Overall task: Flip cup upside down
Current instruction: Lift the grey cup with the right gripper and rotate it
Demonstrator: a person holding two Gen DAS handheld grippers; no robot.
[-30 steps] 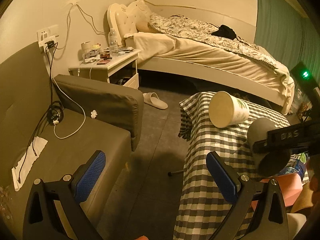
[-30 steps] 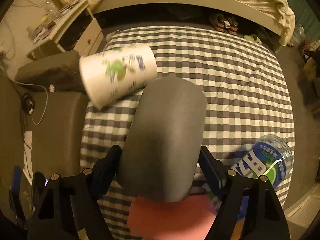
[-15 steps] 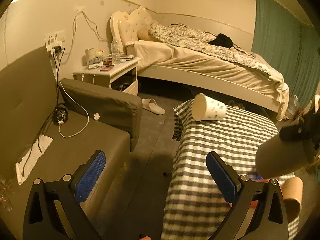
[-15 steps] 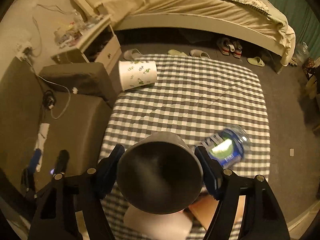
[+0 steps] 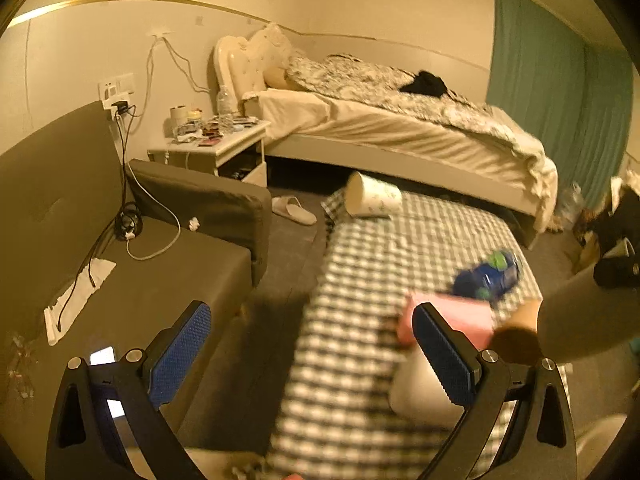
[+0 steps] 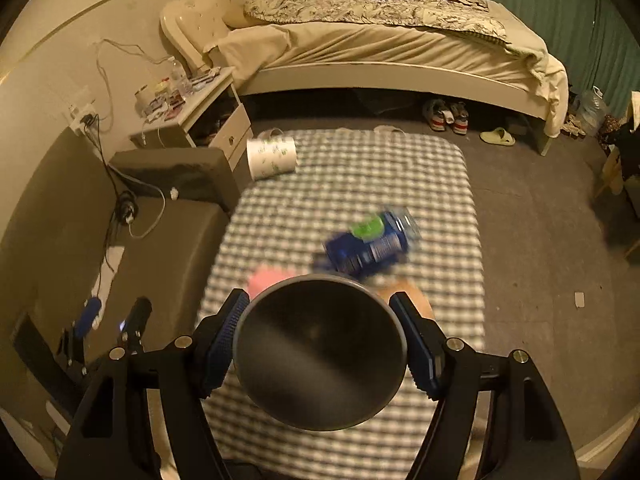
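My right gripper (image 6: 320, 340) is shut on a grey cup (image 6: 320, 356), held above the near edge of the checkered table (image 6: 440, 184); the cup's open mouth faces the camera. In the left wrist view the grey cup (image 5: 580, 320) shows at the right edge, lifted off the table. My left gripper (image 5: 312, 348) is open and empty, hovering over the gap between the sofa and the checkered table (image 5: 360, 280).
A white paper cup (image 6: 272, 158) lies on its side at the table's far left corner. A blue bottle (image 6: 368, 240) lies mid-table, beside a pink object (image 6: 264, 280). A grey sofa (image 5: 120, 272), nightstand (image 5: 216, 148) and bed (image 5: 400, 128) surround the table.
The right gripper has lifted the grey cup and pulled back from the table, turning its mouth toward the camera. The left gripper has also drawn back. The white cup stays put.
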